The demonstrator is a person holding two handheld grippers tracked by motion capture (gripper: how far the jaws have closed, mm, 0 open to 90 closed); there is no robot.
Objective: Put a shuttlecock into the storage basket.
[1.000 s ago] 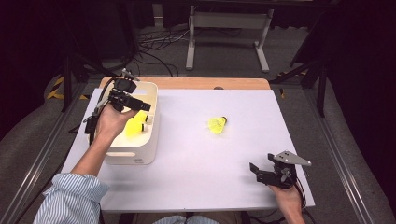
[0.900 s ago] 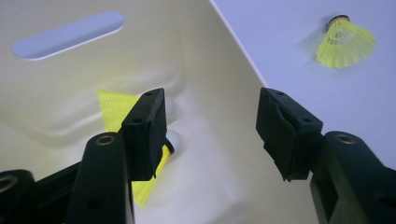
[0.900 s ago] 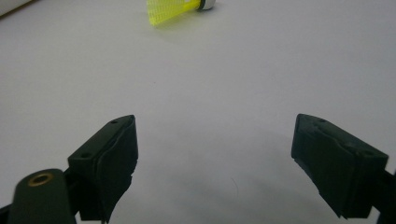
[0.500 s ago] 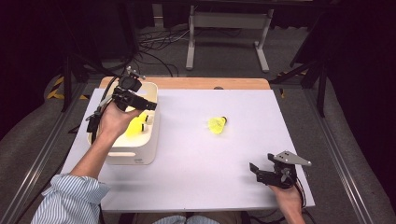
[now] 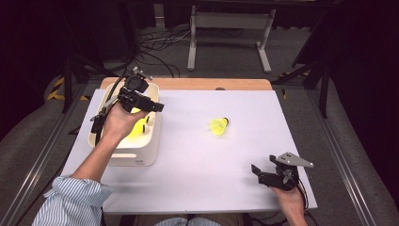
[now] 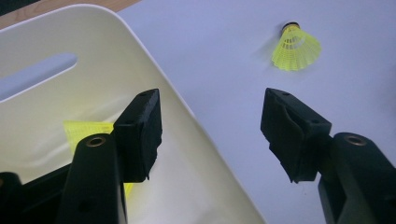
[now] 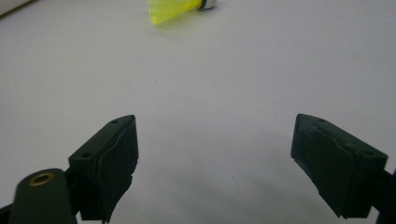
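Note:
A yellow shuttlecock (image 5: 219,126) lies on its side on the white table top, right of the middle; it is also in the left gripper view (image 6: 295,46) and the right gripper view (image 7: 173,7). Another yellow shuttlecock (image 5: 139,128) lies inside the white bin (image 5: 123,155) at the table's left, partly hidden by my hand, its skirt showing in the bin (image 6: 86,130). My left gripper (image 5: 153,106) hovers over the bin's right rim, open, with nothing between its fingers (image 6: 212,123). My right gripper (image 5: 261,165) rests low near the front right corner, open and holding nothing (image 7: 215,128).
The white table top (image 5: 202,179) sits on a wooden board whose far edge (image 5: 207,84) shows. Beyond the table are a metal stand (image 5: 230,28) and cables on the floor. Dark frames stand at both sides.
My left gripper has drifted slightly right and away over the bin, turning toward the table's middle. The right gripper and both shuttlecocks have stayed put.

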